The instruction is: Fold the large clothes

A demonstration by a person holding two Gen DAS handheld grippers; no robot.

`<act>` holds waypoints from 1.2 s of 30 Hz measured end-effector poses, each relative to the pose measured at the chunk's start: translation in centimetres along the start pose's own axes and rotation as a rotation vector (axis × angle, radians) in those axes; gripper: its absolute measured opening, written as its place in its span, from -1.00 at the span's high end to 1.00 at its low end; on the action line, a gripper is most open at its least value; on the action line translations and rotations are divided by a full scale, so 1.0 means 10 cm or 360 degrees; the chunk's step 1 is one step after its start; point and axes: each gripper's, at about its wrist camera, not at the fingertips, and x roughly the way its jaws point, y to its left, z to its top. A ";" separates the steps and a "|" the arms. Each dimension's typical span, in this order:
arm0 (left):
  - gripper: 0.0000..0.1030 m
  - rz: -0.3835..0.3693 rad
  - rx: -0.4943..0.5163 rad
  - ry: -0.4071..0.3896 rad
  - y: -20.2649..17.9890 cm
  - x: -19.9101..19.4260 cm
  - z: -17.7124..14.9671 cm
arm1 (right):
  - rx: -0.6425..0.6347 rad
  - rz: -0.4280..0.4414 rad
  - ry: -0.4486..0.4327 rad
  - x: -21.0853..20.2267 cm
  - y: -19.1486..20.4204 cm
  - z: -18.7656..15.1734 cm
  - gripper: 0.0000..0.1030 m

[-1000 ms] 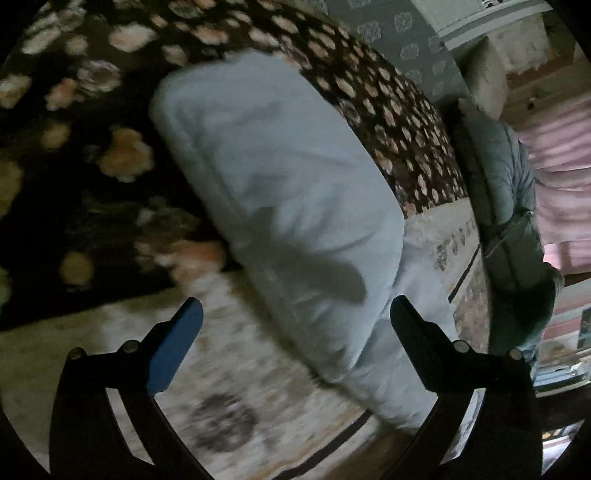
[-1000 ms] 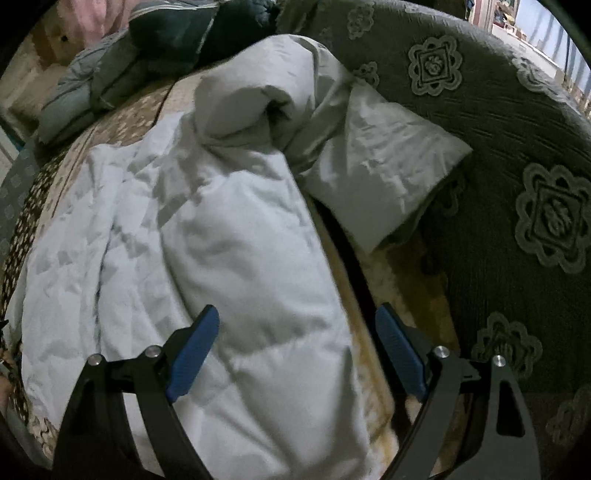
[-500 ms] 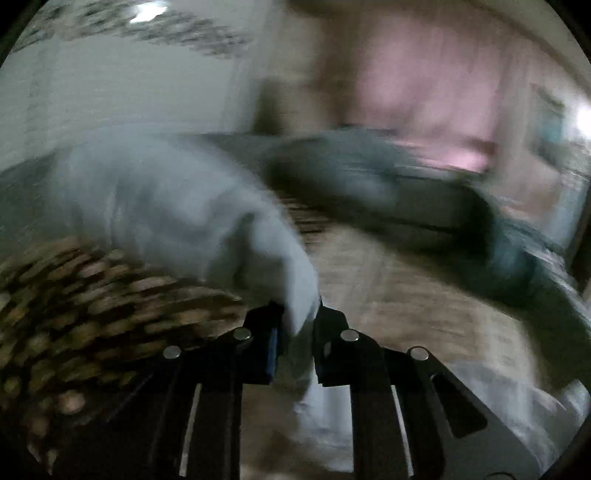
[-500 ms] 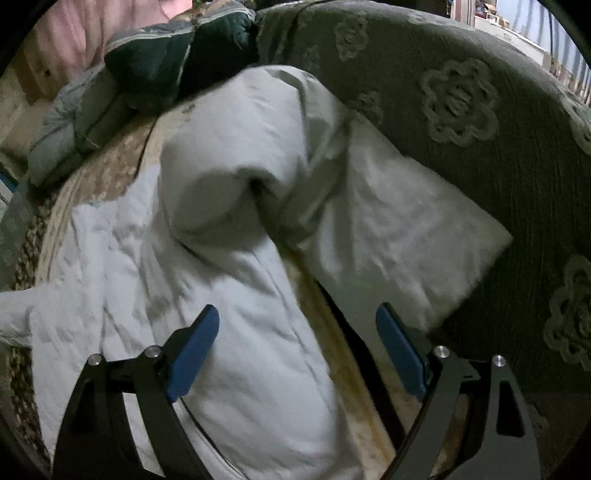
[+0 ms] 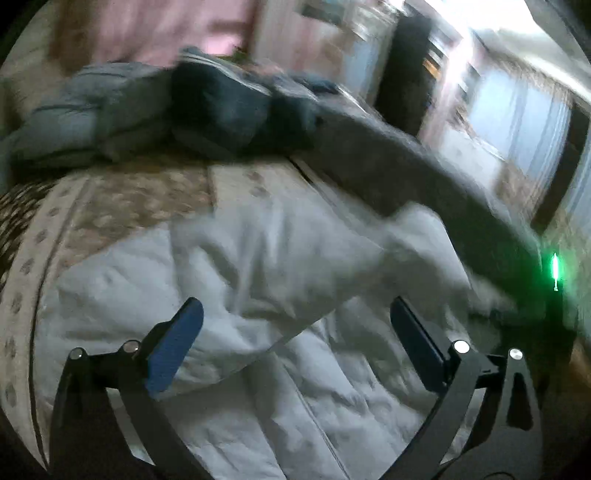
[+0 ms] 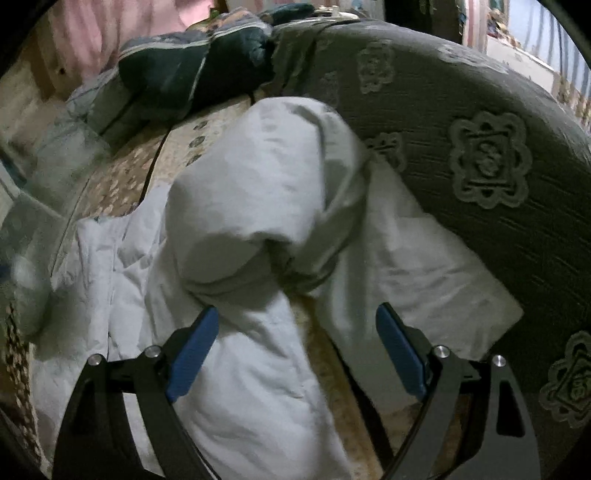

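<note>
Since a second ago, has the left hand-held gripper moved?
Yes. The left hand-held gripper swung from the dark floral blanket toward the grey sofa back, over the white jacket.

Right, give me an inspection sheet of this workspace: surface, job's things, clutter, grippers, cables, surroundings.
Surface: sofa seat under a floral cover, grey embossed backrest behind it.
Job's things: white padded jacket spread on the seat, one part bunched up high, another flap lying against the backrest; unfolded.
Clutter: dark bedding pile at the far end of the seat.
Grippers: left gripper open above the jacket, holding nothing; right gripper open over the bunched part, holding nothing.
Cables: nothing seen.
Surroundings: pink curtain, bright window, green light; left view blurred.
</note>
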 end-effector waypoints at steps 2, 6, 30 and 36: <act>-0.94 0.0015 0.0153 0.0016 -0.11 0.01 -0.06 | 0.0061 0.0046 -0.0015 -0.03 -0.09 0.00 -0.69; -0.94 0.0144 0.0016 0.0001 0.34 -0.25 -0.11 | 0.0108 0.0162 0.0002 0.02 0.01 -0.01 -0.69; -0.94 0.0811 -0.0993 0.0216 2.80 -0.42 -0.93 | 0.0044 0.0133 -0.0321 0.41 1.36 0.26 -0.70; -0.94 0.0774 -0.0991 0.0217 2.75 -0.18 -0.83 | -0.0160 0.0087 -0.0632 0.14 1.55 0.30 -0.70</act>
